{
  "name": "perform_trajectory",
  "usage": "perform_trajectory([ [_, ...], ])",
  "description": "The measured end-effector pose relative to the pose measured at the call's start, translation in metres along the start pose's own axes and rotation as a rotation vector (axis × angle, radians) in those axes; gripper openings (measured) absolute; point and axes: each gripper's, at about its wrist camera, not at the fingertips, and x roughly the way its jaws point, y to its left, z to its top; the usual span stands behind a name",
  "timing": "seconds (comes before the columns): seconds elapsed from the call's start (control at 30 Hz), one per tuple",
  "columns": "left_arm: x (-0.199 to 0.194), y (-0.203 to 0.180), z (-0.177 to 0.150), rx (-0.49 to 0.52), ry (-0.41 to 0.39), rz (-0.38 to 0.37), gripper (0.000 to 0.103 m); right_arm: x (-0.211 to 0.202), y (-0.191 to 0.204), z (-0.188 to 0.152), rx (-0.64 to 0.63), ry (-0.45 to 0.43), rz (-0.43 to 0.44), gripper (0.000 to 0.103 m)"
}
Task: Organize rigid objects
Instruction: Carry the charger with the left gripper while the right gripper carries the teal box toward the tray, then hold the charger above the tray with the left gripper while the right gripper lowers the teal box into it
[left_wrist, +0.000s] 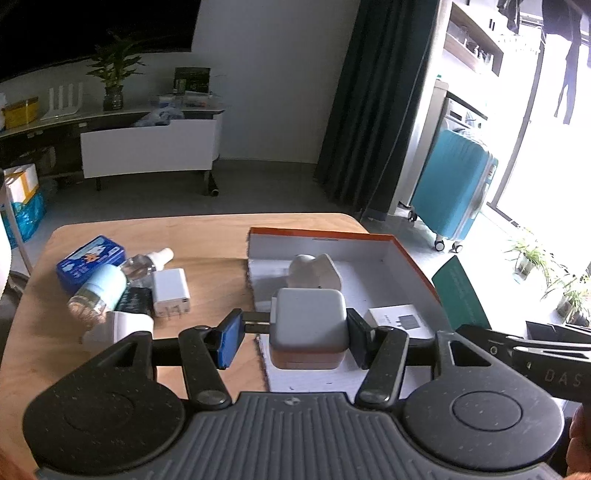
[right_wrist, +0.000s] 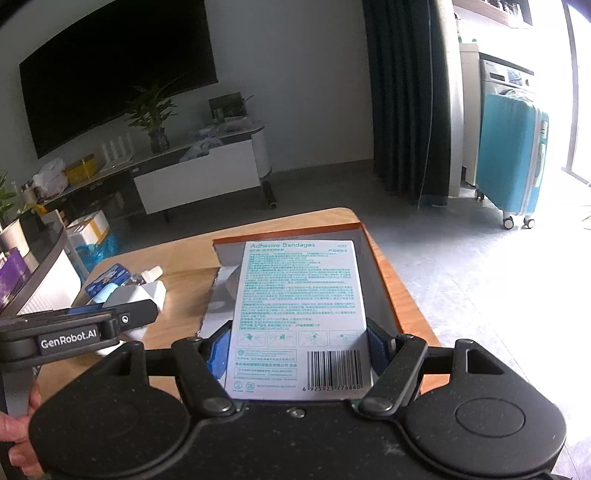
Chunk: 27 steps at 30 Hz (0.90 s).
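The wooden table (left_wrist: 207, 236) looks smooth and matt. On it, the box (left_wrist: 402, 258) is matt grey card with an orange rim. Left of the box, a white charger (left_wrist: 170, 291) shines as glossy plastic. Over the box, the bandage carton (right_wrist: 299, 314) is printed, faintly glossy card.

daylight floods from right window (left_wrist: 554, 110), blown out; room dimmer left; fisheye bends edges; slight blur.
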Motion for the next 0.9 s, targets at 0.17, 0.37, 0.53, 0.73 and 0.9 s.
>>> perform_trajectory([
  [0.17, 0.005, -0.009, 0.003, 0.004, 0.002, -0.007, 0.058, 0.001, -0.004, 0.001, 0.006, -0.005, -0.005, 0.084],
  [0.37, 0.011, -0.018, 0.005, 0.022, 0.007, -0.011, 0.058, 0.001, -0.01, 0.003, 0.018, -0.017, -0.011, 0.084],
  [0.53, 0.014, -0.023, 0.006, 0.028, 0.012, -0.014, 0.058, 0.002, -0.014, 0.006, 0.026, -0.025, -0.019, 0.084],
  [0.73, 0.015, -0.029, 0.007, 0.04, 0.012, -0.024, 0.058, 0.001, -0.015, 0.007, 0.028, -0.034, -0.024, 0.084],
  [0.9, 0.017, -0.034, 0.007, 0.048, 0.013, -0.033, 0.058, 0.001, -0.014, 0.007, 0.03, -0.038, -0.025, 0.084],
])
